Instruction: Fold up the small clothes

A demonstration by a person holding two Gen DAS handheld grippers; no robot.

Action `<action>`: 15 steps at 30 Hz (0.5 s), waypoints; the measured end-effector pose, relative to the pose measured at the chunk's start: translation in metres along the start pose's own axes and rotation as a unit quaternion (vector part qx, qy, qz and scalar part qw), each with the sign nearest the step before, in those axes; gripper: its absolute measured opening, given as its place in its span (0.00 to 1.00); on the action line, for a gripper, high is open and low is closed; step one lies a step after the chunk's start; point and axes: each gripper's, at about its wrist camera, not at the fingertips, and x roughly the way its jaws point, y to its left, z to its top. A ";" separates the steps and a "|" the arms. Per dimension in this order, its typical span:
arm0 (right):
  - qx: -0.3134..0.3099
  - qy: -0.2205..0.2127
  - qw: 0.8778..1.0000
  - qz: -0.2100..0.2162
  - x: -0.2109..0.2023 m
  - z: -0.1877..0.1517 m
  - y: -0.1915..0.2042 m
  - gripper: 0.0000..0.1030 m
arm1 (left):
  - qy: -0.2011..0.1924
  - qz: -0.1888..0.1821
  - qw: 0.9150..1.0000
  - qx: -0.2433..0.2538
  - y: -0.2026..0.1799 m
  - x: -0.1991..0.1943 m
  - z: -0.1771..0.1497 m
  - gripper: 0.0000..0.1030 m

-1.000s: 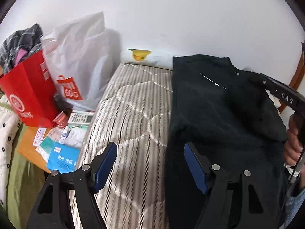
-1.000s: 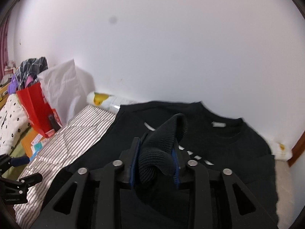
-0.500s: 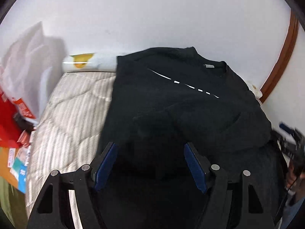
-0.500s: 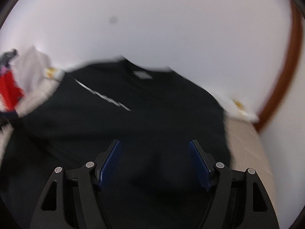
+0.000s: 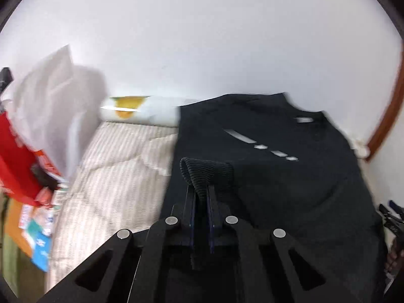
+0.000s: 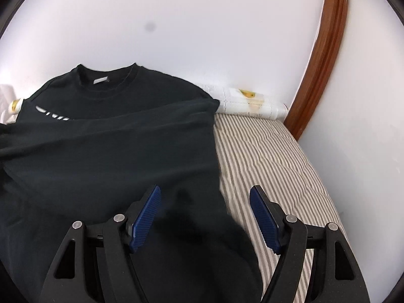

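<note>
The left gripper [image 5: 201, 197] has just snapped closed and now pinches the ribbed cuff [image 5: 202, 174] of the black sweatshirt [image 5: 290, 184]; half a second ago its blue pads stood wide apart over bare black cloth with nothing between them. The right gripper [image 6: 204, 217] shows the reverse: a second ago it clamped a ribbed cuff, and now its jaws stand open and empty, with the blue pads [image 6: 145, 217] apart above the sweatshirt's right edge, where the cloth meets the striped mattress [image 6: 265, 156]. The sweatshirt lies spread flat on the mattress, collar toward the white wall [image 5: 202, 38], with one sleeve folded across the chest in the right wrist view. The left view has swung toward the garment, so the red bag [image 5: 15, 166] and white plastic bag [image 5: 50, 106] now sit at the far left edge, blurred. The right view now takes in the brown wooden trim [image 6: 325, 50] curving up the wall. On writing: the white print on the chest [image 5: 260, 144] appears as broken strokes and cannot be read; the neck label [image 6: 100, 79] is a pale patch with no legible text. The packets [image 5: 38, 229] beside the mattress carry print too blurred to read. A white roll with a yellow motif [image 5: 131, 108] lies along the wall at the head of the mattress.
</note>
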 end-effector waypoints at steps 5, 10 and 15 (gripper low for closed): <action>0.008 0.041 0.999 -0.023 0.034 -0.002 -0.003 0.70 | 0.055 0.004 0.998 0.000 0.006 0.023 -0.018 0.10; 0.035 0.046 0.998 -0.017 0.025 0.001 -0.016 0.70 | 0.061 0.012 0.998 0.003 0.003 0.019 -0.024 0.21; 0.060 0.029 0.998 0.003 -0.006 -0.004 -0.028 0.71 | 0.052 0.021 0.998 0.019 0.001 0.001 -0.027 0.23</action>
